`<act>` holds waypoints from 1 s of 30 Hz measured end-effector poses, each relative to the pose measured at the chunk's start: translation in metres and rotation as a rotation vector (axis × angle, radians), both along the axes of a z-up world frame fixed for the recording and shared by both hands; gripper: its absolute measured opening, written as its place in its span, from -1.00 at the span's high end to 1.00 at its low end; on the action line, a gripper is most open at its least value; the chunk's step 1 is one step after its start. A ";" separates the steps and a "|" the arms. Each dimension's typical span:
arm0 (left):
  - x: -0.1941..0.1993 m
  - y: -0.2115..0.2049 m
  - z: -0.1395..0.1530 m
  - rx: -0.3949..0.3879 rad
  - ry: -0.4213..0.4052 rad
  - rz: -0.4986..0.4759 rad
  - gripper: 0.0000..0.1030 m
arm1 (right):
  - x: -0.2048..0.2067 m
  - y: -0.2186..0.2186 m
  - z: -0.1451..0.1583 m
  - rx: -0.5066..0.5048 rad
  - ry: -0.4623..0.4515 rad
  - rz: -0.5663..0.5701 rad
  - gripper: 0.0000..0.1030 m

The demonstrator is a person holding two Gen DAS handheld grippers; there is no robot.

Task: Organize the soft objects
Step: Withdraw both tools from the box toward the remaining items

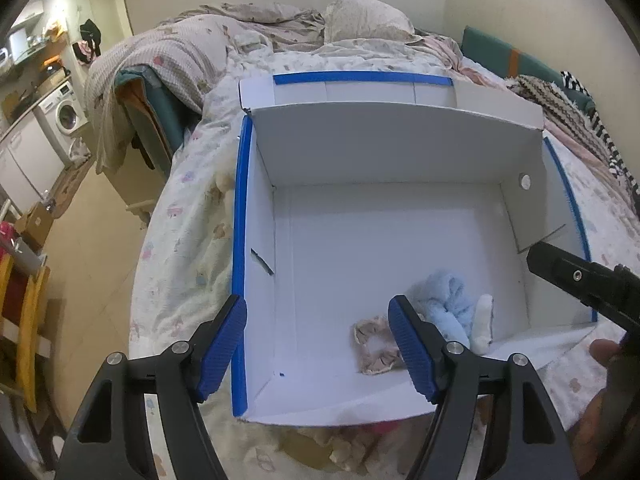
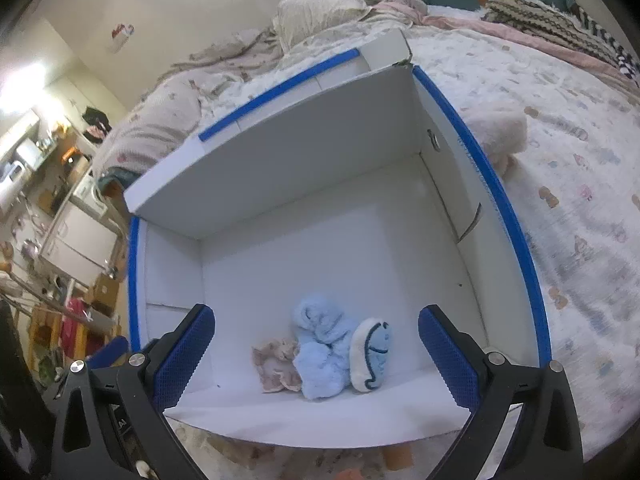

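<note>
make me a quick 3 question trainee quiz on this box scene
1. True or false: the blue plush toy lies inside the white box.
2. How many soft items are in the box?
3. The right gripper is: A) shut on a toy, B) open and empty.

Key: 1 true. 2 three: the blue plush, the beige scrunchie, the white and blue plush. 3 B.

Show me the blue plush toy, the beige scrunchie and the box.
blue plush toy [image 2: 322, 354], right wrist view, its fluffy body.
beige scrunchie [image 2: 274, 366], right wrist view, its ruffled fabric.
box [image 2: 280, 184], right wrist view, its far wall.
</note>
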State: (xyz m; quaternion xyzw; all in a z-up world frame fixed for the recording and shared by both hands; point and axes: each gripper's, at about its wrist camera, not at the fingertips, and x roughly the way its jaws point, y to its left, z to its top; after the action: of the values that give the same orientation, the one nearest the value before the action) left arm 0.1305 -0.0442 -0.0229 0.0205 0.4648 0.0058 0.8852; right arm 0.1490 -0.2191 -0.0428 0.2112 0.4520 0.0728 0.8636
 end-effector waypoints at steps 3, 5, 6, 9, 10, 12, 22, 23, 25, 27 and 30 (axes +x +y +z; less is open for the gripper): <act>-0.006 0.001 0.006 -0.012 -0.017 -0.004 -0.37 | -0.005 -0.003 0.002 0.003 -0.003 -0.008 -1.00; -0.011 0.000 0.010 -0.005 -0.033 -0.008 -0.37 | -0.008 -0.004 0.004 -0.001 -0.001 -0.010 -1.00; -0.013 0.000 0.012 -0.004 -0.036 -0.009 -0.37 | -0.010 -0.004 0.004 -0.004 0.000 -0.010 -1.00; -0.023 0.000 0.016 -0.019 -0.039 -0.037 -0.38 | -0.017 -0.003 0.006 -0.012 0.007 0.006 -1.00; -0.028 0.000 0.017 -0.027 -0.038 -0.054 -0.37 | -0.020 -0.003 0.006 -0.009 0.010 0.012 -1.00; -0.034 0.001 0.018 -0.040 -0.035 -0.073 -0.37 | -0.025 -0.003 0.006 -0.009 0.015 0.021 -1.00; -0.064 0.016 0.021 -0.032 -0.039 -0.019 -0.38 | -0.056 -0.002 0.008 -0.036 0.010 0.032 -1.00; -0.066 0.018 0.022 -0.030 -0.042 -0.012 -0.38 | -0.059 -0.002 0.008 -0.042 0.009 0.034 -1.00; -0.071 0.025 0.022 -0.031 -0.041 0.010 -0.38 | -0.065 -0.002 0.008 -0.051 0.007 0.035 -1.00; -0.077 0.032 0.022 -0.037 -0.042 0.032 -0.37 | -0.072 -0.002 0.007 -0.060 0.007 0.034 -1.00; -0.086 0.039 0.019 -0.048 -0.039 0.048 -0.37 | -0.081 -0.002 0.004 -0.059 0.019 0.040 -1.00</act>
State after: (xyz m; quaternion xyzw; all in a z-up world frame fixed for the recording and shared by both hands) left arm 0.0448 -0.0051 -0.0037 -0.0120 0.4480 0.0162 0.8938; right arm 0.0676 -0.2209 -0.0392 0.1772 0.4661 0.0746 0.8636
